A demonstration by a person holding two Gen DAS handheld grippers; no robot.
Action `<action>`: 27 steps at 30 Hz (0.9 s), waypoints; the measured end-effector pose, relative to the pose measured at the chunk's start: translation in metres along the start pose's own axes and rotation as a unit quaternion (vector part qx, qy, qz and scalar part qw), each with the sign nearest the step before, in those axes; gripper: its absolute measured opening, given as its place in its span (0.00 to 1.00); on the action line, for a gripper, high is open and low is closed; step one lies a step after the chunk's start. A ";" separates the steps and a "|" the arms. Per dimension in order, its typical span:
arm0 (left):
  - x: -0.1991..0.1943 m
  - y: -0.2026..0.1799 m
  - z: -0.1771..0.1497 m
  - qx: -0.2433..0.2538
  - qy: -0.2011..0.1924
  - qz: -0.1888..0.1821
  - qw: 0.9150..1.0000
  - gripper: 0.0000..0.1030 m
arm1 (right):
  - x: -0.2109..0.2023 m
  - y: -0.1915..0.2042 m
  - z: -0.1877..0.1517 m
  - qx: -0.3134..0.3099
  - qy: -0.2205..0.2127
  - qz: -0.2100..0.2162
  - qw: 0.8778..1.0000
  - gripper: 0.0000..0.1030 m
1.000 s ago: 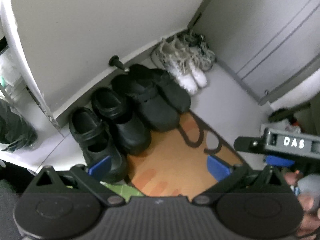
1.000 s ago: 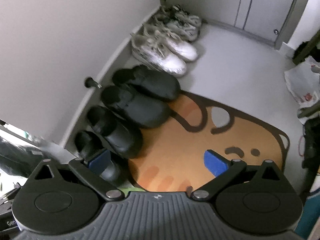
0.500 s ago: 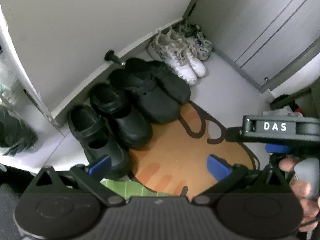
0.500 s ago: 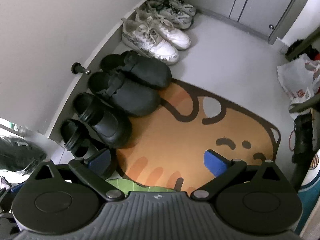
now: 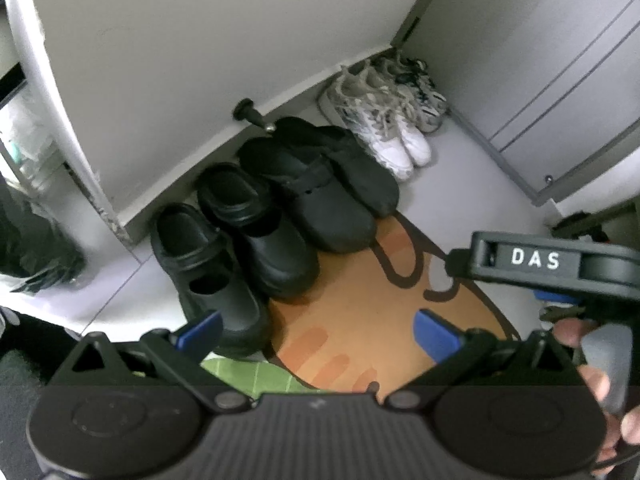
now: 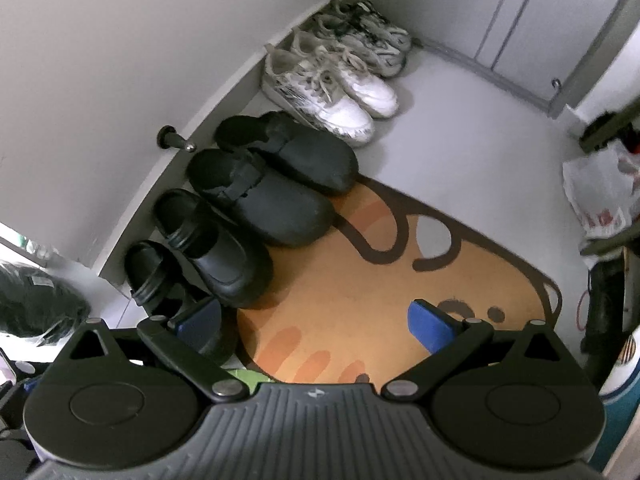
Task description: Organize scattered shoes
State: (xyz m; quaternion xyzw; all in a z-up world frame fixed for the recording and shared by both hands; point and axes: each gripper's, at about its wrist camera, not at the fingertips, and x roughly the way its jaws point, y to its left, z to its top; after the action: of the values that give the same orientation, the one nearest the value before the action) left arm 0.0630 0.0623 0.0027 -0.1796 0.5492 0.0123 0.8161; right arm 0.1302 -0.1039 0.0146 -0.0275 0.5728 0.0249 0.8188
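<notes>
- My left gripper (image 5: 316,330) is matte black: a ribbed centre housing, two round discs with raised rings, and linkage arms pinned by silver screws.
- Its fingertips (image 5: 434,335) wear blue pads.
- My right gripper (image 6: 314,320) has the same build, with a small emblem on the ribbed housing.
- From the left wrist view, its black side carries white letters "DAS" (image 5: 535,259).
- A grey trigger (image 5: 606,364) sits under my fingers.

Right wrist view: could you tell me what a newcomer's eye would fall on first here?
A tidy row of shoes along the wall: glossy black clogs nearest, matte black clogs next, white sneakers beyond, grey sneakers in the corner. Beside them lies an orange cartoon mat, over which the right gripper hangs open and empty.
</notes>
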 end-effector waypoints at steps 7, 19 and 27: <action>0.009 -0.001 0.001 -0.005 0.016 0.012 1.000 1.00 | 0.008 0.003 0.002 -0.005 0.019 0.008 1.000 0.99; 0.013 -0.009 0.008 -0.006 0.005 0.018 1.000 1.00 | 0.005 0.003 0.001 0.031 0.027 0.018 0.999 0.99; 0.021 -0.018 0.009 0.005 0.018 0.007 1.000 1.00 | 0.001 -0.003 -0.003 0.056 0.026 0.020 0.998 0.99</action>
State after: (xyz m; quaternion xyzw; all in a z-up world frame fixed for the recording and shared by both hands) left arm 0.0838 0.0442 -0.0079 -0.1721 0.5649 0.0123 0.8069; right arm 0.1277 -0.1072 0.0129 0.0295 0.5945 0.0088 0.8035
